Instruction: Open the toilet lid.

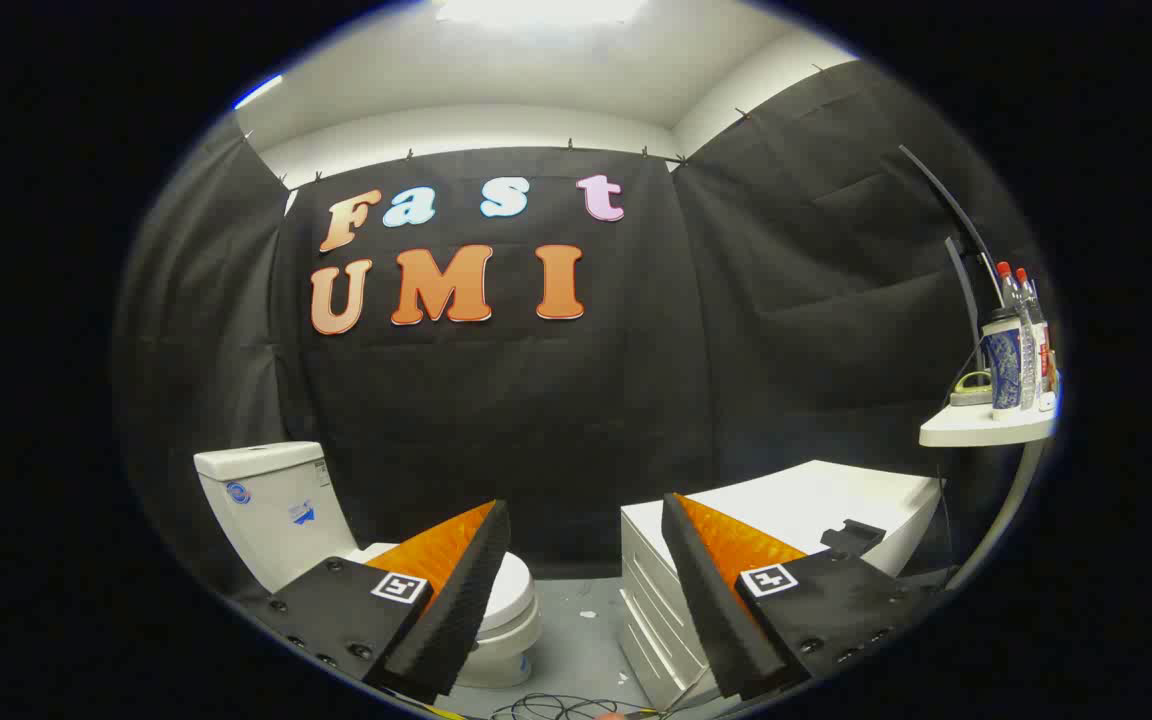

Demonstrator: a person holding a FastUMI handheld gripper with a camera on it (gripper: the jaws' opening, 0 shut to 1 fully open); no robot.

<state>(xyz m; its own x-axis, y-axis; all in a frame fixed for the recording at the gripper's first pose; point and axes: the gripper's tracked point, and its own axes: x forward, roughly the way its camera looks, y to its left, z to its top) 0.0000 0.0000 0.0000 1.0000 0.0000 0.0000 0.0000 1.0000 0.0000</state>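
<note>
Gripper (pixel 586 530): lower centre of frame; fingers spread wide, holding nothing, floor visible between them.
Toilet (pixel 281 510): lower left, partly behind the left finger, well beyond it; tank against the black wall.
Lid (pixel 511 590): down, flat on the bowl.
Cabinet (pixel 806 505): lower right, behind the right finger.
Shelf (pixel 981 428): right edge, carrying bottles (pixel 1021 340).

Nothing legible from my vantage: the toilet tank (pixel 266 500) carries a round sticker and a blue mark, both too small to read, and labels on the bottles (pixel 1021 340) standing on the shelf (pixel 976 430) blur beyond reading.
</note>
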